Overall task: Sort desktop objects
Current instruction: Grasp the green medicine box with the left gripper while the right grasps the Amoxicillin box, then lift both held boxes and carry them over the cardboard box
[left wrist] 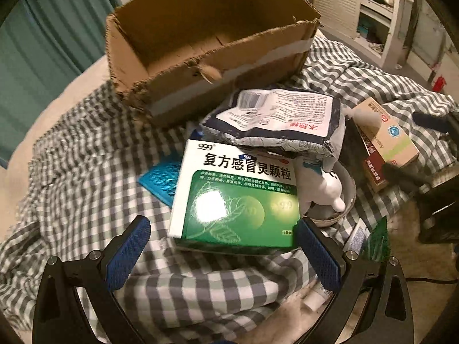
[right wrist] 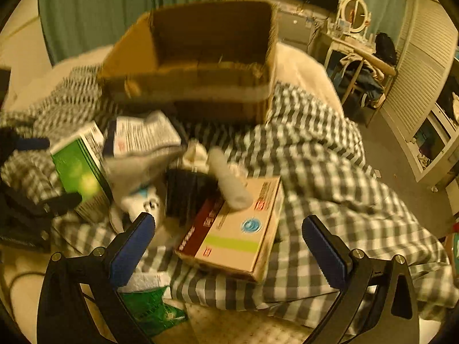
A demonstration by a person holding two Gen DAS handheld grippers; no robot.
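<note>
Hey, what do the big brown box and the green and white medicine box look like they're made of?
Brown box: corrugated cardboard, matte, with ragged, torn rims and a pale tape strip. Green and white medicine box: thin paperboard, probably glossy coated, since a bright glare spot sits on its printed face.

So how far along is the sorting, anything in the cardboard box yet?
Nothing looks sorted: what shows of the cardboard box is bare inside. In hand: the left hand-held gripper is open around the green medicine box, not clamped. The right hand-held gripper is open before the tan box. Left in the pile: the foil pouch, the blue blister pack and the white bottle.
</note>
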